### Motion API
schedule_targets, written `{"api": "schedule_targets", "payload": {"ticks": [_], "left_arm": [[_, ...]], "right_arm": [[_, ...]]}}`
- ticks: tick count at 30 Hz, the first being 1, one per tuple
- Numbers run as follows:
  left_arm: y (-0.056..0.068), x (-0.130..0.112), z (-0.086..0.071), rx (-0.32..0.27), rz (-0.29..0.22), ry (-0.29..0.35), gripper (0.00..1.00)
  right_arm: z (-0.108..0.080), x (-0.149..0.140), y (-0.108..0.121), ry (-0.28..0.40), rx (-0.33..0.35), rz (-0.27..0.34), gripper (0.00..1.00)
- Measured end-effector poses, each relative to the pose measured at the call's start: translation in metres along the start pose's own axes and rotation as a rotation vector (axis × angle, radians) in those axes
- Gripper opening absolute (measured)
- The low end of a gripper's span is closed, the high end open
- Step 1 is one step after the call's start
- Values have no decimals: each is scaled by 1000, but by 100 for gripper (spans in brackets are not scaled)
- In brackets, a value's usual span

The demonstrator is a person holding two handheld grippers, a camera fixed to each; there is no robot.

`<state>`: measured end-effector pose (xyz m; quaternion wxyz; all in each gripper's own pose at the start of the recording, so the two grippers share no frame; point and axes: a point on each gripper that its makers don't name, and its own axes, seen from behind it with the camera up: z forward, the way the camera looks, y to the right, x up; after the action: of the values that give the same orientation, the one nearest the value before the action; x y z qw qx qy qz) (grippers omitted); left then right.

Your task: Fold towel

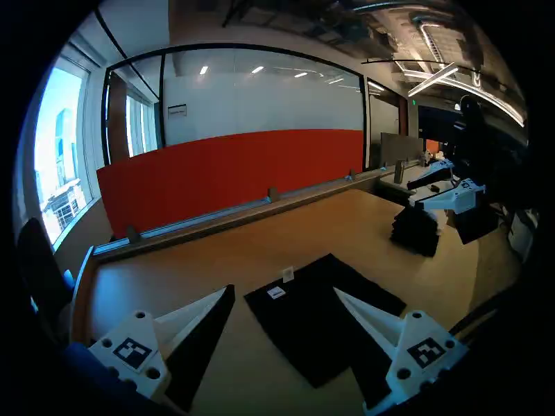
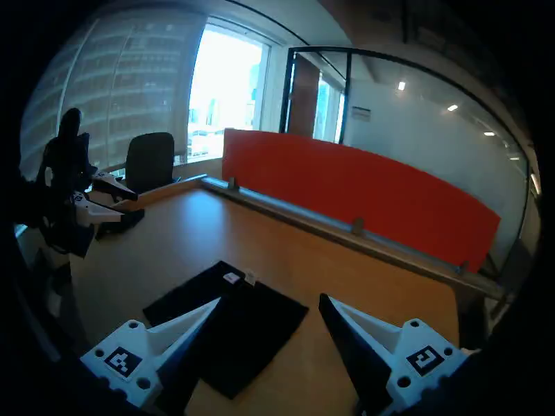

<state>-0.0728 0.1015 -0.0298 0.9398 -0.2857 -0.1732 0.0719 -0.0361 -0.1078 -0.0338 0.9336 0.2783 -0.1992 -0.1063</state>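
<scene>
the black towel (image 1: pixel 312 315) lies flat on the wooden counter (image 1: pixel 333 222) just ahead of the left gripper (image 1: pixel 283 290) and right gripper (image 2: pixel 270 299), both jaws spread and empty; it looks light and limp, likely best pinched at its near corners.

A black towel (image 1: pixel 319 326) lies flat on a light wooden desk (image 1: pixel 333 222), spread as a rough rectangle with one corner pointing toward the near edge. The cloth is dark and plain, with no pattern to be seen. Two small white tags (image 2: pixel 239 278) sit at its far edge, side by side. In the right gripper view a faint line runs along the towel (image 2: pixel 239 322), as if one layer lies over another.
</scene>
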Motion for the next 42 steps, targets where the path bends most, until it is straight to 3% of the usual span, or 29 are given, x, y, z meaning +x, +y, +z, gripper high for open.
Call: {"api": "schedule_targets", "payload": {"ticks": [14, 32, 42], "left_arm": [[18, -58, 17, -34, -5, -87, 94], [24, -126, 38, -45, 63, -188, 94], [34, -153, 50, -73, 58, -228, 94]], "right_arm": [[18, -52, -14, -63, 31, -11, 100], [43, -124, -32, -136, 64, -41, 100], [53, -159, -42, -189, 87, -54, 100]]}}
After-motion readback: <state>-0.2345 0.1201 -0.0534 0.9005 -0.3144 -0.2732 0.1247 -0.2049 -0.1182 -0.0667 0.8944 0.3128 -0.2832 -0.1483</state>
